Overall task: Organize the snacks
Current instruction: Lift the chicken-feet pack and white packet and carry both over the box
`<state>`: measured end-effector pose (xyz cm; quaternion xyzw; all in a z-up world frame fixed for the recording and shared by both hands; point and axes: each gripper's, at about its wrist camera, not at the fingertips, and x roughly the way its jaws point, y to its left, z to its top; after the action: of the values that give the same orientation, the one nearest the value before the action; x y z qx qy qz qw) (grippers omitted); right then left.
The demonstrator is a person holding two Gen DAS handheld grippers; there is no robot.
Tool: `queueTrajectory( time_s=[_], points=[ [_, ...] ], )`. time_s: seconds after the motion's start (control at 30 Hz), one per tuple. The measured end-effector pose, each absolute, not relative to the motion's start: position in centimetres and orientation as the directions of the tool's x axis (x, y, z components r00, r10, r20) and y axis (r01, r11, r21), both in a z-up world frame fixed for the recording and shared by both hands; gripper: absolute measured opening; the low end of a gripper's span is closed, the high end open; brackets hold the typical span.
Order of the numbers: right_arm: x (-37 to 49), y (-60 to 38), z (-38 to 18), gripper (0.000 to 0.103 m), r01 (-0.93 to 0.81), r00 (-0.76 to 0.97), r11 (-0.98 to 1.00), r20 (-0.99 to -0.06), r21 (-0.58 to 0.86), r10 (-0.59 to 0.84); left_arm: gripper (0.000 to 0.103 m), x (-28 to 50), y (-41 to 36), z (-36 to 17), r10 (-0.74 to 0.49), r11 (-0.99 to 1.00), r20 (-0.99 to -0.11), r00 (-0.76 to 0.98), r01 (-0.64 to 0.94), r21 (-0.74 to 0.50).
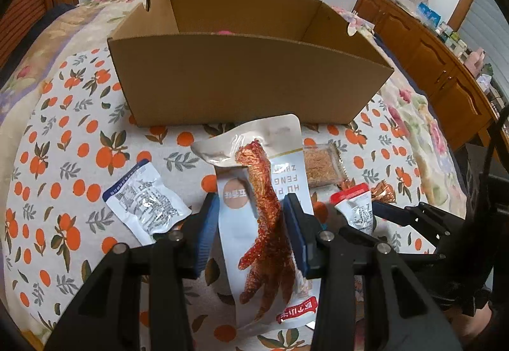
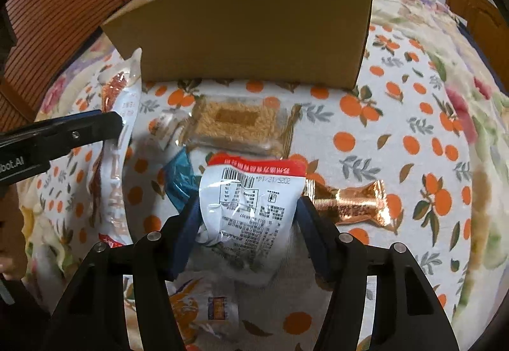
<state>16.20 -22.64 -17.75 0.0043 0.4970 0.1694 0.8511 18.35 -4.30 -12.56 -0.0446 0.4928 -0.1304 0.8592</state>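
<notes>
Left gripper (image 1: 251, 217), levelled low over the bed and aimed at the box, clamps its blue-padded jaws on one long white pouch printed with a red chicken foot (image 1: 254, 192); right gripper (image 2: 249, 217), same low forward pose, pinches one white foil packet with a red top edge (image 2: 251, 192). One open brown cardboard box (image 1: 248, 77) stands beyond both on the orange-print bedsheet (image 1: 63, 160), with loose snacks near it: one clear-wrapped crumbly brown cake (image 2: 235, 125), one copper foil bar (image 2: 356, 201), one white-and-blue foil packet (image 1: 146, 201), one teal wrapper (image 2: 179, 179).
</notes>
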Motion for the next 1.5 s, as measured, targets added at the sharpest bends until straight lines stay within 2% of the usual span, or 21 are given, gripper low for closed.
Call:
queueTrajectory(
  time_s=[0.03, 0.17, 0.43, 0.5, 0.53, 0.57, 0.73, 0.83, 0.93, 1.03, 1.1, 1.17, 1.5],
  points=[
    [16.1, -22.7, -17.4, 0.025, -0.288, 0.454, 0.942, -0.841, 0.175, 0.295, 0.04, 18.3, -4.3, -12.4, -0.27, 0.962, -0.833, 0.484, 0.181, -0.206],
    [16.2, -22.4, -17.2, 0.013, -0.285, 0.47, 0.947, -0.839, 0.151, 0.275, 0.041, 18.2, -4.1, -11.7, -0.274, 0.96, -0.824, 0.496, 0.184, -0.209],
    [16.6, -23.2, -18.4, 0.012, -0.271, 0.441, 0.947, -0.852, 0.174, 0.282, 0.041, 18.2, -4.2, -12.1, -0.267, 0.962, -0.831, 0.487, 0.18, -0.204],
    [16.5, -23.4, -18.3, 0.025, -0.26, 0.445, 0.949, -0.85, 0.178, 0.281, 0.041, 18.1, -4.3, -12.1, -0.267, 0.962, -0.831, 0.488, 0.182, -0.203],
    [16.4, -23.6, -18.3, 0.047, -0.251, 0.448, 0.951, -0.85, 0.178, 0.277, 0.041, 18.2, -4.3, -12.1, -0.267, 0.962, -0.831, 0.488, 0.181, -0.203],
    [16.3, -23.8, -18.2, 0.06, -0.245, 0.452, 0.953, -0.848, 0.179, 0.276, 0.041, 18.2, -4.3, -12.1, -0.267, 0.962, -0.83, 0.489, 0.182, -0.202],
    [16.5, -24.0, -19.0, 0.061, -0.223, 0.431, 0.959, -0.864, 0.178, 0.26, 0.041, 18.2, -4.2, -12.0, -0.274, 0.961, -0.827, 0.49, 0.183, -0.21],
    [17.0, -24.0, -20.1, 0.066, -0.21, 0.406, 0.958, -0.873, 0.198, 0.269, 0.041, 18.2, -4.2, -11.9, -0.277, 0.96, -0.826, 0.49, 0.183, -0.213],
    [16.9, -23.1, -20.2, 0.073, -0.227, 0.421, 0.961, -0.873, 0.159, 0.245, 0.041, 18.2, -4.2, -11.8, -0.28, 0.959, -0.825, 0.491, 0.187, -0.214],
    [16.9, -22.2, -20.3, 0.074, -0.25, 0.432, 0.96, -0.873, 0.125, 0.226, 0.041, 18.3, -4.3, -11.8, -0.282, 0.958, -0.825, 0.49, 0.189, -0.215],
    [17.0, -22.0, -20.3, 0.07, -0.254, 0.436, 0.96, -0.872, 0.118, 0.223, 0.041, 18.2, -4.3, -11.8, -0.283, 0.958, -0.824, 0.491, 0.191, -0.215],
    [16.8, -21.6, -20.2, 0.043, -0.273, 0.439, 0.955, -0.869, 0.115, 0.23, 0.041, 18.2, -4.4, -11.7, -0.283, 0.958, -0.823, 0.493, 0.192, -0.214],
    [16.6, -22.2, -18.8, 0.033, -0.272, 0.437, 0.947, -0.854, 0.173, 0.281, 0.041, 18.1, -4.4, -11.1, -0.295, 0.954, -0.812, 0.503, 0.201, -0.222]
  ],
)
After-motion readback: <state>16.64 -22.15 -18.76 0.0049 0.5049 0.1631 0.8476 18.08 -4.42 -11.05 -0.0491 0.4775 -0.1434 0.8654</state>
